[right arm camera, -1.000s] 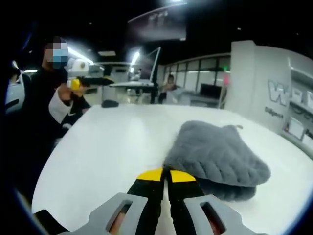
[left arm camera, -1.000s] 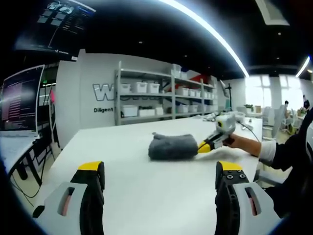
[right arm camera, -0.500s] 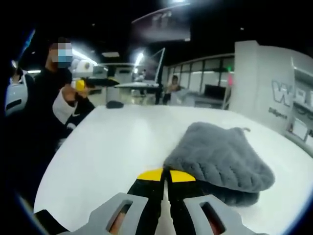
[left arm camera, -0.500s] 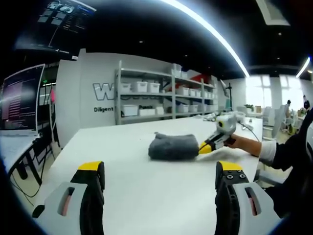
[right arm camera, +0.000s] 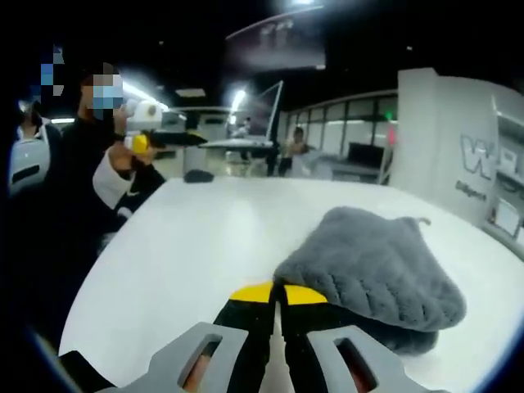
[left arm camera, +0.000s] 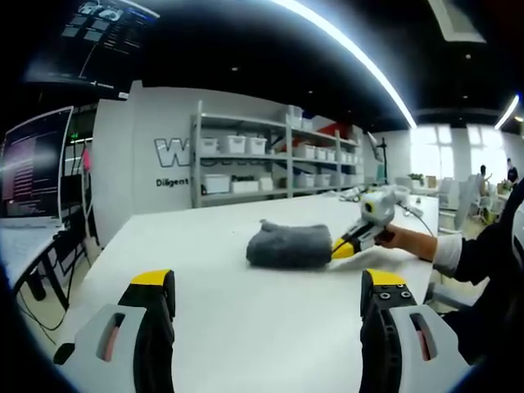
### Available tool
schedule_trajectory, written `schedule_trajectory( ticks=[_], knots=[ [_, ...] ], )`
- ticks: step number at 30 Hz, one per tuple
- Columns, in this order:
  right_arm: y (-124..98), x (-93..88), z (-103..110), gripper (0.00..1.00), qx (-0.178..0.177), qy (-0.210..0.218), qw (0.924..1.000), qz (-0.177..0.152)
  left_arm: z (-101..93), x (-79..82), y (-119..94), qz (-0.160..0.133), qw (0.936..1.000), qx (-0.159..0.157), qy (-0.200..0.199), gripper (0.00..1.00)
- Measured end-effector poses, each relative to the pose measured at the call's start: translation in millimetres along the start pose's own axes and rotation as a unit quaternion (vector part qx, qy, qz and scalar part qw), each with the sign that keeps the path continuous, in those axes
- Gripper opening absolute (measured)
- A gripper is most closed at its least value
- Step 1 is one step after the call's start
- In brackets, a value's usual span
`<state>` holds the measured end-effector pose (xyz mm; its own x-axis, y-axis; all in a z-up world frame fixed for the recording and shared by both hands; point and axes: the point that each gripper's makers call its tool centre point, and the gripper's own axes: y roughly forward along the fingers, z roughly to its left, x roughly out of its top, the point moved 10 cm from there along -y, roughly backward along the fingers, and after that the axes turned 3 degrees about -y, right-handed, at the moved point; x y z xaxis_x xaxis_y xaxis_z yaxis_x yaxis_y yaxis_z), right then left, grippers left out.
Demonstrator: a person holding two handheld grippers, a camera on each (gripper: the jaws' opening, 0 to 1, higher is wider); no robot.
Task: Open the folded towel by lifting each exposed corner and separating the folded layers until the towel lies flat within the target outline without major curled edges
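Observation:
A folded grey fluffy towel (left arm camera: 288, 244) lies on the white table (left arm camera: 246, 327), a small loop sticking up at its far corner. My right gripper (right arm camera: 277, 293) is shut, its yellow tips pinched at the near corner of the towel's (right arm camera: 372, 262) top layer, which stands a little off the layer beneath. The same right gripper (left arm camera: 340, 246) appears in the left gripper view at the towel's right edge, held by a hand. My left gripper (left arm camera: 266, 282) is open with nothing between its jaws, well short of the towel. In the right gripper view the left gripper (right arm camera: 160, 137) is in a person's hand at the far left.
Shelves with white bins (left arm camera: 270, 160) stand behind the table against a wall. Monitors (left arm camera: 33, 164) sit at the left on a neighbouring desk. A small dark object (right arm camera: 198, 175) lies at the table's far end. A person in dark clothes (right arm camera: 74, 188) stands at the table's edge.
The right gripper has stayed shut at the towel's corner while its view shifted slightly. The towel's top layer has lifted a little and edged left. The left gripper has not moved.

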<state>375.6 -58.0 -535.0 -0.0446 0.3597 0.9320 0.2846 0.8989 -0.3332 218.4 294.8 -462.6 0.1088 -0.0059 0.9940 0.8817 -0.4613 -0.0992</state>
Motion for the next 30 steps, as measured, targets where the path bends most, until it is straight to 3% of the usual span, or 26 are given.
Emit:
schedule_trajectory(
  ticks=[19, 30],
  knots=[
    [8, 2.8, 8, 0.0, 0.019, -0.013, 0.9997, -0.003, -1.7, -1.1, 2, 0.005, 1.0, -0.002, 0.006, 0.92],
    [13, 4.0, 12, 0.0, 0.027, -0.024, 0.9993, -0.005, -3.8, 2.0, 2, -0.023, 0.9991, -0.021, -0.029, 0.93]
  ],
)
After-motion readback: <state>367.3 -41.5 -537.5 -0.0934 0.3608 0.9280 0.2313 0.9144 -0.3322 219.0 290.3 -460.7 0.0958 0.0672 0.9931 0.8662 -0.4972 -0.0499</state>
